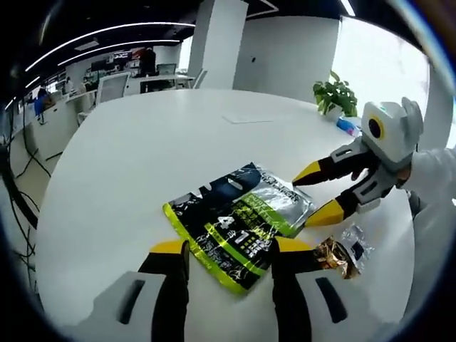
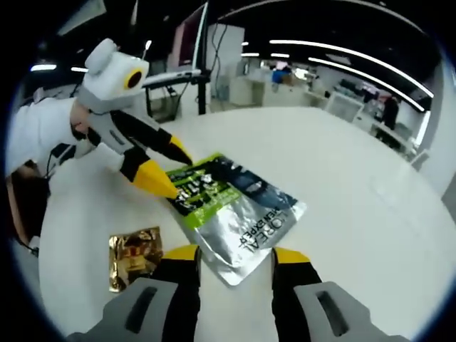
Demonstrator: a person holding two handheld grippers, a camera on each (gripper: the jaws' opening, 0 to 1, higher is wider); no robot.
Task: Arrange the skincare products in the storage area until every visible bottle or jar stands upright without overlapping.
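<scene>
Left gripper spread wide, straddling near edge of L'Oréal sachet lying flat on white table | right gripper agape at far edge, poised to lift | gold packet beside

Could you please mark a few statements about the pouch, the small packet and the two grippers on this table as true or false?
1. The silver, black and green pouch lies flat on the white table. True.
2. The left gripper is shut on the pouch. False: its jaws stand open, one at each side of the pouch's near end.
3. A small gold packet lies on the table beside the pouch, apart from it. True.
4. The right gripper holds the gold packet. False: its jaws are open at the pouch's silver end.
5. A potted plant stands at the table's far edge. True.
</scene>
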